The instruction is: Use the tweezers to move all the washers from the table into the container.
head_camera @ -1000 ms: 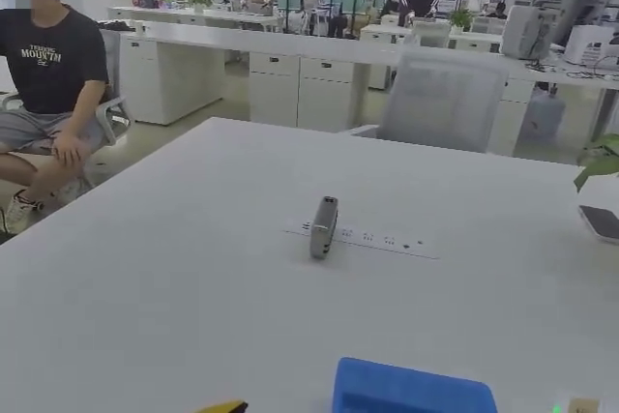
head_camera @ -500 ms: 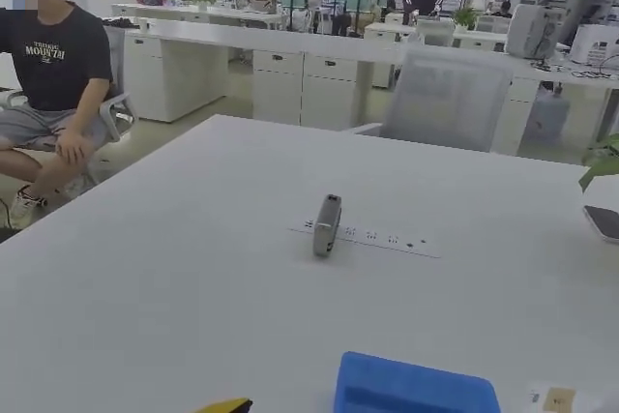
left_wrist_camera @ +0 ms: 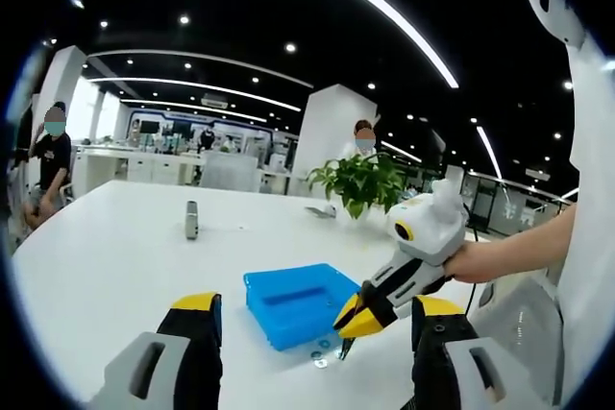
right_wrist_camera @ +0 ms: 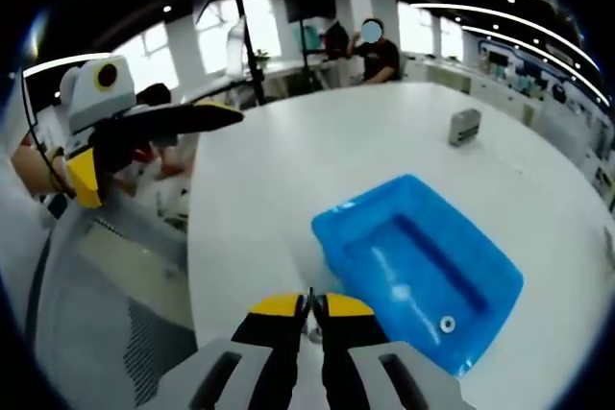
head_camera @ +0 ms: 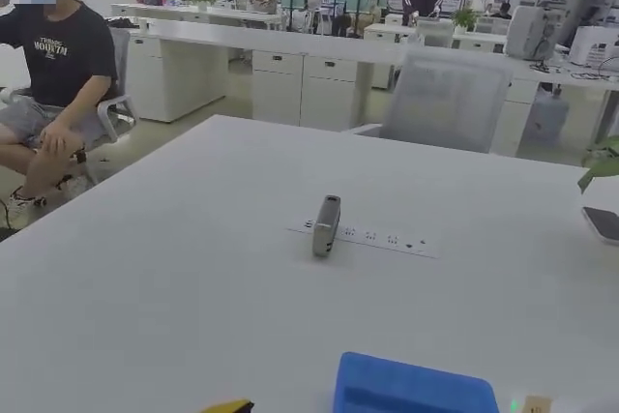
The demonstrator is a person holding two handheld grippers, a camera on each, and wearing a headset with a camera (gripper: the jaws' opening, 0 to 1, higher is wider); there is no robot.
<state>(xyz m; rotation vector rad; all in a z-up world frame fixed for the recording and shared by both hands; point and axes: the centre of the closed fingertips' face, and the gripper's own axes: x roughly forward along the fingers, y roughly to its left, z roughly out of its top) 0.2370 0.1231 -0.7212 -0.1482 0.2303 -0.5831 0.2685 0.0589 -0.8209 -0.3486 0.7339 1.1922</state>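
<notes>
**Right gripper**: yellow-tipped jaws drawn close together, clamped on the thin tweezers, whose slim tip shows in the narrow gap between them. In the left gripper view it comes in from the right, white body in a person's hand, yellow tips angled down toward the table just beside the near right corner of the container.

**Left gripper**: jaws spread wide apart, nothing between them. In the right gripper view it is at the left, raised above the table edge, well apart from the container.

**Blue container**: shallow rectangular tray on the white table, just ahead of both grippers. At the bottom edge of the head view, its far rim is in sight.

**Washers:**
- one small ring lies inside the container, near its near right corner;
- two or so small rings lie on the table, just beside the container's near wall and close under the right gripper's tips. The exact count is too small to tell.

**Grey adaptor**: upright on a flat white power strip at mid-table, well apart from the container.

**Surroundings:**
- potted plant at the far table edge;
- empty office chair behind the table;
- seated person in a dark T-shirt at far left;
- more desks and people beyond.
</notes>
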